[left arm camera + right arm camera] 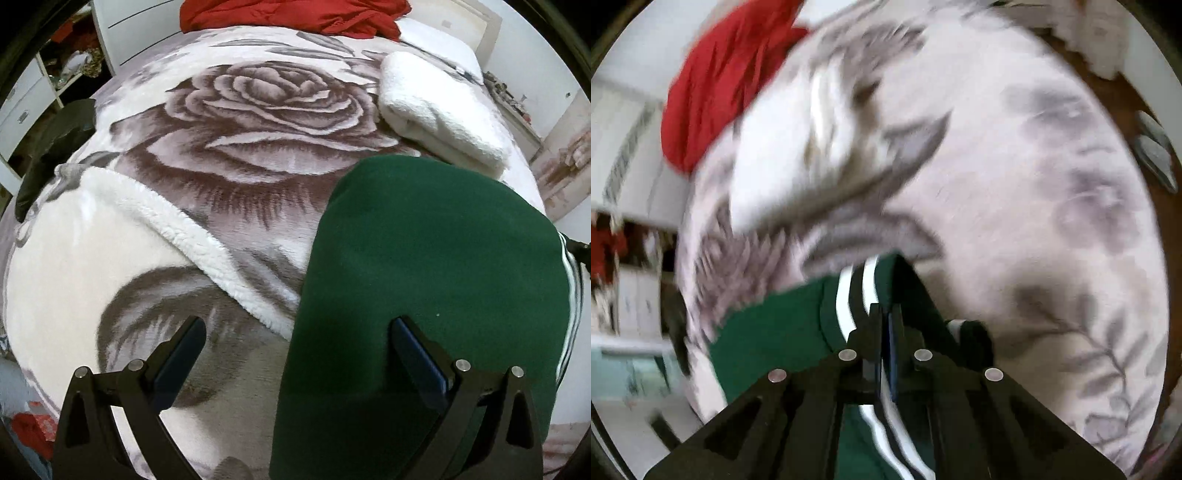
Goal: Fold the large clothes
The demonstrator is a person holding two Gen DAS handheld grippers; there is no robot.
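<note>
The green garment [436,266] lies flattened on the near right part of the bed, soft, limp fleece that should drape and is best taken by its white-striped edge [849,295], where the right gripper [884,325] is clamped shut on it. The left gripper [299,343] hovers over its left edge with jaws wide apart and empty. Around it spreads the plush rose blanket [258,110], with a folded white towel [436,110] toward the far right edge, red clothes [295,14] at the far edge, and white drawers [22,107] beyond.

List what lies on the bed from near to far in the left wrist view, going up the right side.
Left gripper, open → green garment → folded white blanket → red cloth at the far end.
</note>
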